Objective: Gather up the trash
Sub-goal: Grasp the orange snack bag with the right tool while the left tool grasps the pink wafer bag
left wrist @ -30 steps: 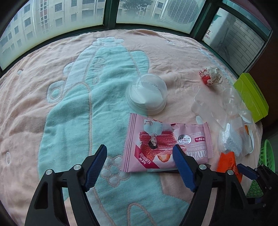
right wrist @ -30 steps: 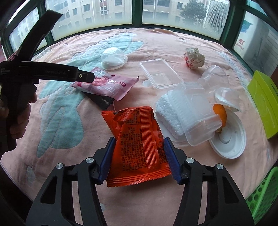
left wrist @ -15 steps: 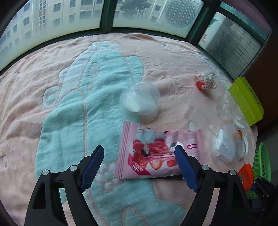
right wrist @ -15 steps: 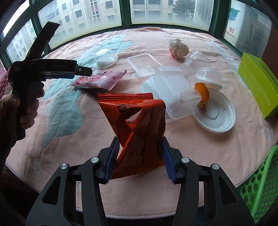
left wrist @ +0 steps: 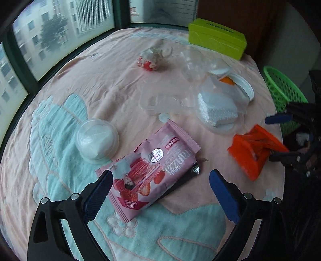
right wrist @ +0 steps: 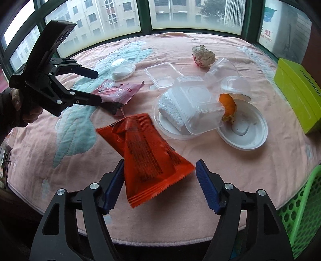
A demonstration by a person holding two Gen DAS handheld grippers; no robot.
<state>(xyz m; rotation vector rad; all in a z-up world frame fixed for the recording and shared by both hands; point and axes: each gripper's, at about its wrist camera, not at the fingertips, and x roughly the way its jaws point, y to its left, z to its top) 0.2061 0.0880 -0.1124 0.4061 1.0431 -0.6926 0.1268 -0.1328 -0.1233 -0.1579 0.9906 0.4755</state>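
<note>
pink snack wrapper (left wrist: 152, 166) says "NEW" upside down near its bottom edge, plus "26%" in a little red tag, orange wrapper (right wrist: 144, 154) print too small to read

Lighting: soft overcast daylight through windows (right wrist: 192, 16) behind; shadows faint. Left view: motion blur, dimmer, dark right margin. Right view: sharp, brighter. Both: strong fisheye bending at edges, black vignette corners. Mild glare on clear plastic containers (right wrist: 198, 108).

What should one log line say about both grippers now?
left gripper: open, jaws just opening, over pink wrapper | right gripper: open, jaws just opening, orange wrapper between them, unclamped
</note>
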